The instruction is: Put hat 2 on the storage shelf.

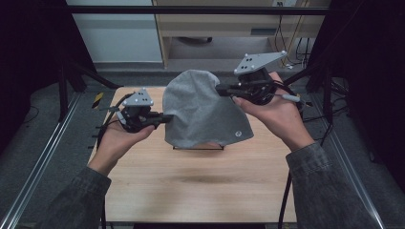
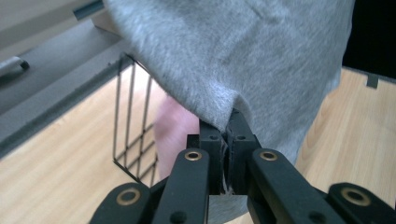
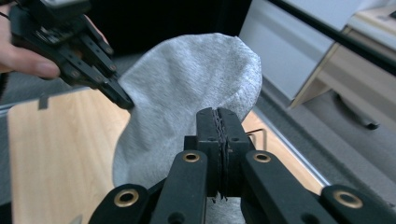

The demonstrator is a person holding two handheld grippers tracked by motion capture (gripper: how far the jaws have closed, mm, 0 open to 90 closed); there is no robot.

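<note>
Two grippers hold one grey knit beanie (image 1: pixel 203 112) up above the table (image 1: pixel 191 191), one at each side of it. Left side, high view: the left gripper (image 1: pixel 168 118) sits in the person's left hand (image 1: pixel 117 138), low and close over the light wood, its fingers pointing right into the beanie's left edge. From the left gripper view the fingers (image 2: pixel 211 140) are together, clamped on a fold of the grey fabric (image 2: pixel 243 56), threads of cloth showing in the narrow seam between them; the cloth hangs down over and past the tips. Beyond that fold, a black wire stand (image 2: pixel 133 130) rests on the table, with something pale pink and blurred beside it, which I cannot make out. Centre, high view: the beanie is stretched between both grips, crown rounded at the top, the lower hem hanging nearer the table with a small round tag (image 1: pixel 235 134) near its right corner. The base of the wire stand (image 1: pixel 198 148) shows just beneath the hem. Right side: the right gripper (image 1: pixel 220 89) is carried higher than the left, in the right hand (image 1: pixel 274 112), its fingers pointing left into the beanie's upper right edge. From the right gripper view the fingers (image 3: pixel 208 128) are pressed together, clamped on the grey cloth (image 3: pixel 187 84), and the other gripper (image 3: pixel 123 100) pinches the far edge of the same cloth.
</note>
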